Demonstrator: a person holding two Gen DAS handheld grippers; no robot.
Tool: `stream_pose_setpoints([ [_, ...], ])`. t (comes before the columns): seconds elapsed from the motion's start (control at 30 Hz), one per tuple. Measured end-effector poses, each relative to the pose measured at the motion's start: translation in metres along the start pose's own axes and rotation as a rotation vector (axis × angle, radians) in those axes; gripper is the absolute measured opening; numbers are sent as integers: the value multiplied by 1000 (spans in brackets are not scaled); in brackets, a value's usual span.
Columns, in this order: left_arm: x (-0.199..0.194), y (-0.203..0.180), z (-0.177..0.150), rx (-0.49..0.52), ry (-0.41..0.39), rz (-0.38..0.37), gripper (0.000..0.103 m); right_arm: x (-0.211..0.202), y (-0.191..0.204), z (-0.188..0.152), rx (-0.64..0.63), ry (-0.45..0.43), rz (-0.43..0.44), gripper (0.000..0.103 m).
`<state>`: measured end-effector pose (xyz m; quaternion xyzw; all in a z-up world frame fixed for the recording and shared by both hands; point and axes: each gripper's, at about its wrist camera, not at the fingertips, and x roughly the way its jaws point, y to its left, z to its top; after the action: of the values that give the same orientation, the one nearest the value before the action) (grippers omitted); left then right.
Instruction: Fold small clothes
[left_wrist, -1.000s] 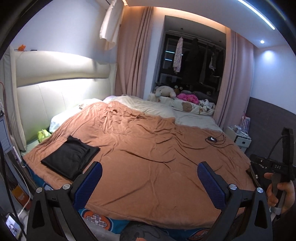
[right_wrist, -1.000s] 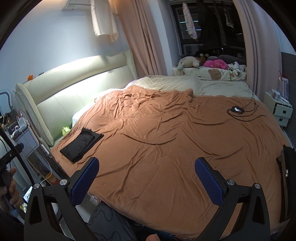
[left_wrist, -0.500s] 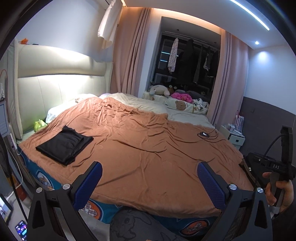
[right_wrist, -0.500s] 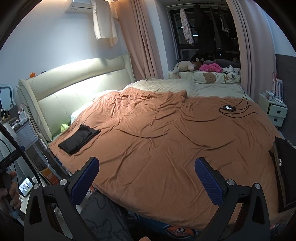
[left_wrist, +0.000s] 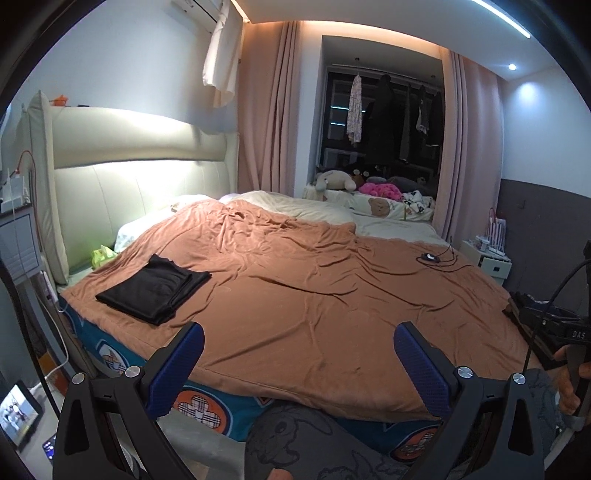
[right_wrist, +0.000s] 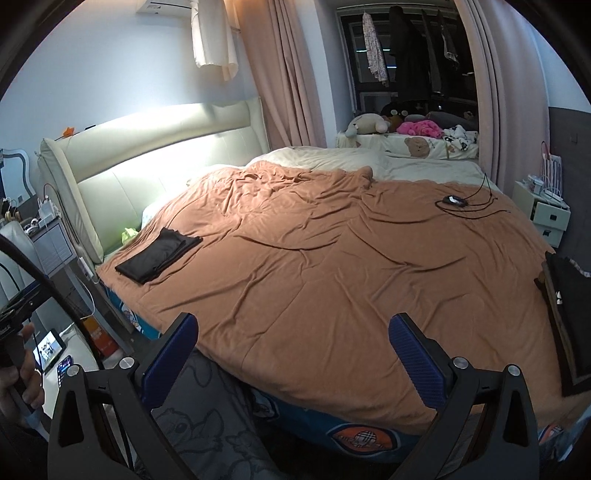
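Note:
A folded black garment (left_wrist: 155, 290) lies flat on the brown bedspread (left_wrist: 314, 295) near the bed's left corner; it also shows in the right wrist view (right_wrist: 157, 255). More dark clothing (right_wrist: 567, 295) lies at the bed's right edge. My left gripper (left_wrist: 297, 358) is open and empty, held off the bed's front edge. My right gripper (right_wrist: 291, 349) is open and empty too, also off the front edge. Both are well apart from the folded garment.
A black cable and small device (right_wrist: 456, 201) lie on the bedspread at the far right. Stuffed toys (right_wrist: 399, 125) sit beyond the bed. A nightstand (right_wrist: 545, 212) stands right, a lit screen (right_wrist: 48, 349) on the floor left. My patterned trouser leg (right_wrist: 207, 417) is below.
Both grippers have drawn back and lower from the bed, so the front edge and blue mattress side now show. The folded garment has not moved. Jaws stay open.

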<state>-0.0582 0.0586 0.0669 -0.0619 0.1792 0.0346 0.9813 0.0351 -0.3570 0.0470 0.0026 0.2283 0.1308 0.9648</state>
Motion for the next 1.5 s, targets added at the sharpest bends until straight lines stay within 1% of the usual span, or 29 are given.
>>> stream_pose_setpoints([
  [0.07, 2, 2, 0, 6, 2, 15, 103, 0, 1, -3, -1, 7, 9, 103],
  [0.13, 2, 3, -3, 8, -1, 12, 103, -1, 1, -5, -4, -5, 16, 103],
  [0.23, 3, 6, -8, 9, -11, 28, 103, 1, 1, -10, 2, 1, 0, 103],
  [0.3, 4, 7, -10, 15, -20, 41, 103, 2, 2, -14, -12, -4, 6, 103],
  [0.4, 9, 6, -13, 19, -24, 55, 103, 4, 4, -17, -37, -14, -15, 103],
  [0.63, 24, 3, -20, 19, 15, 58, 103, 20, -1, -20, -13, 15, -28, 103],
  [0.8, 27, -3, -24, 31, 28, 53, 103, 20, -1, -19, -6, 19, -34, 103],
  [1.5, 28, 0, -25, 15, 34, 41, 103, 22, -4, -22, 14, 34, -33, 103],
])
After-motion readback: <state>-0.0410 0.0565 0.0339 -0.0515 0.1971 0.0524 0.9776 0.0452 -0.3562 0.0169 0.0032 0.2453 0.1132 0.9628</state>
